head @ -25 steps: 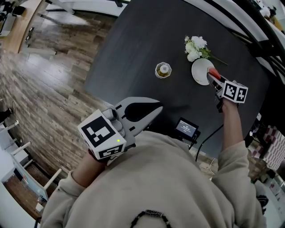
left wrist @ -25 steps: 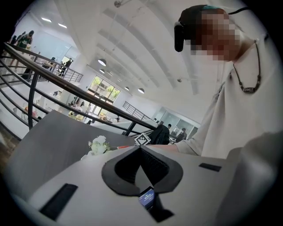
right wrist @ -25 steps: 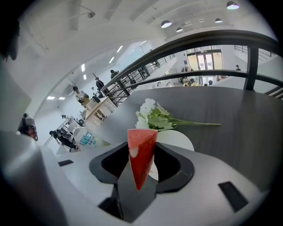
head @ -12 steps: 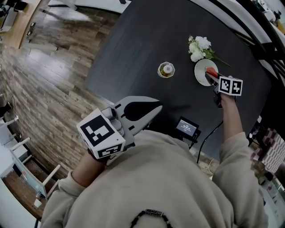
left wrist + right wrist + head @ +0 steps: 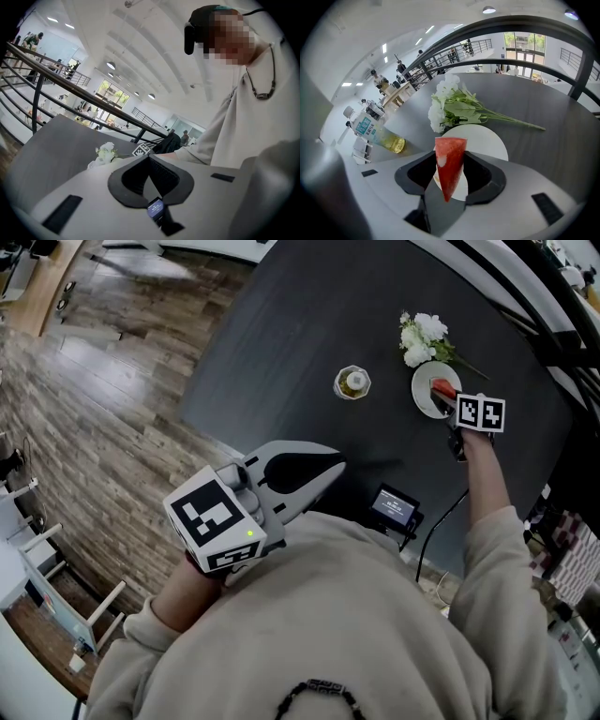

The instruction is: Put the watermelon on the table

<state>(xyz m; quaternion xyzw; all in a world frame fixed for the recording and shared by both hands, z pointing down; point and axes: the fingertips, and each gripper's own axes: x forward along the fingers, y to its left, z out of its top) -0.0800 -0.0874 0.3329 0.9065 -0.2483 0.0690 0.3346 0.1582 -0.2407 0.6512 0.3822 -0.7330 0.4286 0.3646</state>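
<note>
A red wedge of watermelon (image 5: 450, 164) is clamped point-down between the black pads of my right gripper (image 5: 450, 161). It hangs just above a small white plate (image 5: 490, 140) on the dark table (image 5: 553, 108). In the head view the right gripper (image 5: 448, 401) holds the watermelon (image 5: 442, 389) over the near edge of that plate (image 5: 424, 388). My left gripper (image 5: 330, 468) hovers at the table's near edge, in front of my chest, with its jaw tips together and nothing in them. Seen from its own camera, the left gripper (image 5: 149, 157) is likewise shut and empty.
White flowers with green stems (image 5: 419, 338) lie just beyond the plate. A small bottle of yellow drink (image 5: 352, 383) stands left of the plate. A little device with a lit screen (image 5: 392, 506) and a cable sits at the table's near edge. Wooden floor lies to the left.
My right gripper has come down with the watermelon, from the plate's near side to over the plate. The left gripper has stayed where it was.
</note>
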